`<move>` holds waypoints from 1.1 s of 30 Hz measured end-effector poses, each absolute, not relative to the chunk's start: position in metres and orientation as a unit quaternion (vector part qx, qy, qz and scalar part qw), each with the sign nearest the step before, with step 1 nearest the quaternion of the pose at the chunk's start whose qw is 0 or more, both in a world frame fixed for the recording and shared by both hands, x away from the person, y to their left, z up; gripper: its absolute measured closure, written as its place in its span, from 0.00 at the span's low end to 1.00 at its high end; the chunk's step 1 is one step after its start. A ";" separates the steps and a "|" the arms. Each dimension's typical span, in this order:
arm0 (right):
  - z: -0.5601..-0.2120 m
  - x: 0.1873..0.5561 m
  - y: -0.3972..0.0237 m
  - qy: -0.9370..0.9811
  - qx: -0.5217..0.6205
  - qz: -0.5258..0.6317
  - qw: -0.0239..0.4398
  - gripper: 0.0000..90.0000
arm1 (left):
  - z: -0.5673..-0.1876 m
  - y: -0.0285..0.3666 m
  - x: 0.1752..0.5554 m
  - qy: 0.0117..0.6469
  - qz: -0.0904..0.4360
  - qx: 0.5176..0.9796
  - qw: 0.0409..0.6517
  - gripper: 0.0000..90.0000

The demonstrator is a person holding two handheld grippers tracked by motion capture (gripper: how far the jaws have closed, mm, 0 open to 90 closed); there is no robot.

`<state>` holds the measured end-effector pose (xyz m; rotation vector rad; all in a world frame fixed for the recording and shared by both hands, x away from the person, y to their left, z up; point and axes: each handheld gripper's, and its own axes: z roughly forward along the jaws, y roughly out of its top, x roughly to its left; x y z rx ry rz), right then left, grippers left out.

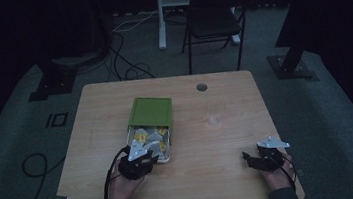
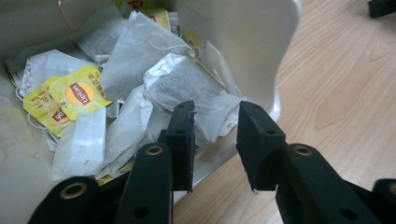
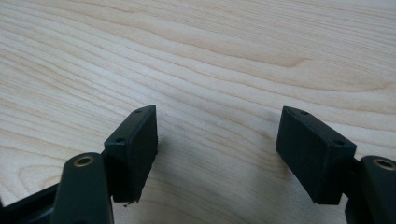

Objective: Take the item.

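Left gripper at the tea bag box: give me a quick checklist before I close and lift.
1. Tea bag lies between the left gripper jaws: ok.
2. Pads pressing on it: not ok, a gap shows.
3. Only one bag in the bite: cannot tell, bags overlap.
4. Box wall clear of the jaws: ok.
5. Right gripper open, over bare table: ok.
6. Green lid out of the way: ok.

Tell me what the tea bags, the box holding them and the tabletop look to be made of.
Tea bags: thin white filter paper, matte and crinkled, dark tea showing through; yellow printed paper tags. Box: likely white card or thin plastic, with smooth, slightly glossy walls; its green lid looks matte, the material unclear. Tabletop: light wood or wood-look laminate, with visible grain and a satin finish.
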<state>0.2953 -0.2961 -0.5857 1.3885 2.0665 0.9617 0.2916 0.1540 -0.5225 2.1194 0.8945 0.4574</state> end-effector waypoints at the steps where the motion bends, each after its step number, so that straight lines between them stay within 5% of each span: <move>1: -0.586 0.295 -0.296 0.753 0.506 0.350 0.234 0.33 | -0.523 0.153 0.292 0.352 0.182 0.833 0.386 0.77; 10: -0.586 0.295 -0.296 0.753 0.506 0.350 0.234 0.33 | -0.521 0.147 0.295 0.343 0.188 0.840 0.375 1.00; 33: -0.586 0.295 -0.296 0.753 0.506 0.350 0.234 0.32 | -0.484 0.158 0.286 0.319 0.177 0.831 0.420 1.00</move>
